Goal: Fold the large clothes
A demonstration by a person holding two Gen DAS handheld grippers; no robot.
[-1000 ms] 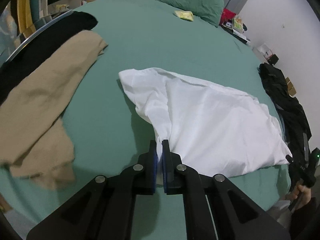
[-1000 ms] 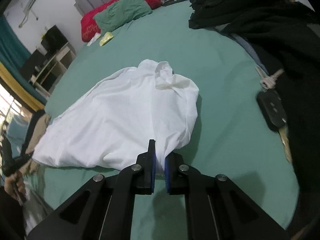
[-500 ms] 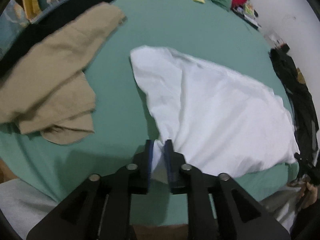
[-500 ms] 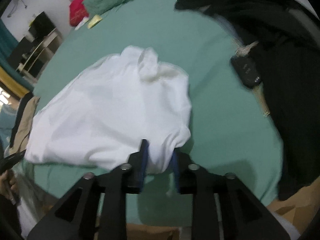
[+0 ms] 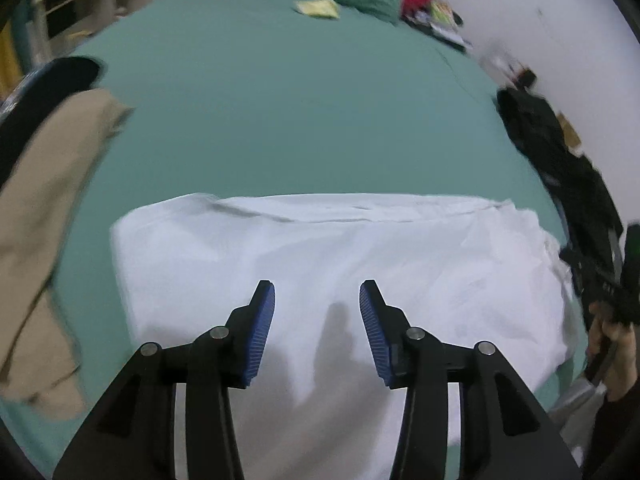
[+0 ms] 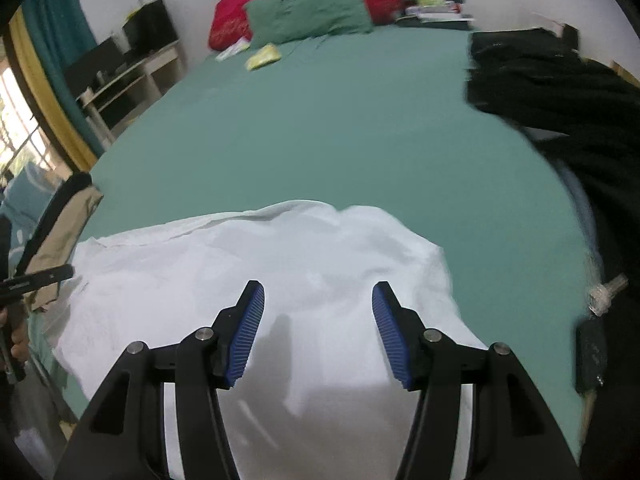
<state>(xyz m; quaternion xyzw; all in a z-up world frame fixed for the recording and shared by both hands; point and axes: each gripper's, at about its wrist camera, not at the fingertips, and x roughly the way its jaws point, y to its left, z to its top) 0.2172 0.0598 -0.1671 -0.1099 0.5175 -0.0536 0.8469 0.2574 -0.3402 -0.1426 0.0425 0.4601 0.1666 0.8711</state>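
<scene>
White garment (image 5: 320, 264) folded on green bed (image 5: 304, 112), left claw (image 5: 317, 300) and right claw (image 6: 318, 300) tilted downward, jaws opening, nothing held

The garment (image 5: 340, 272) lying at the picture's centre is plain white, greyed by shadow toward 6 o'clock. The bed sheet (image 5: 288, 120) beneath it is an even teal green. At 9 o'clock in the left wrist view lies a tan garment (image 5: 44, 208) beside a black one (image 5: 48, 92). Black clothes (image 6: 560, 100) fill 2 o'clock in the right wrist view. At 12 o'clock sit a green pillow (image 6: 316, 12) and a red one (image 6: 240, 16), with a yellow packet (image 6: 264, 56) close by. Both grippers' pads (image 6: 248, 332) are ribbed blue on black fingers.
</scene>
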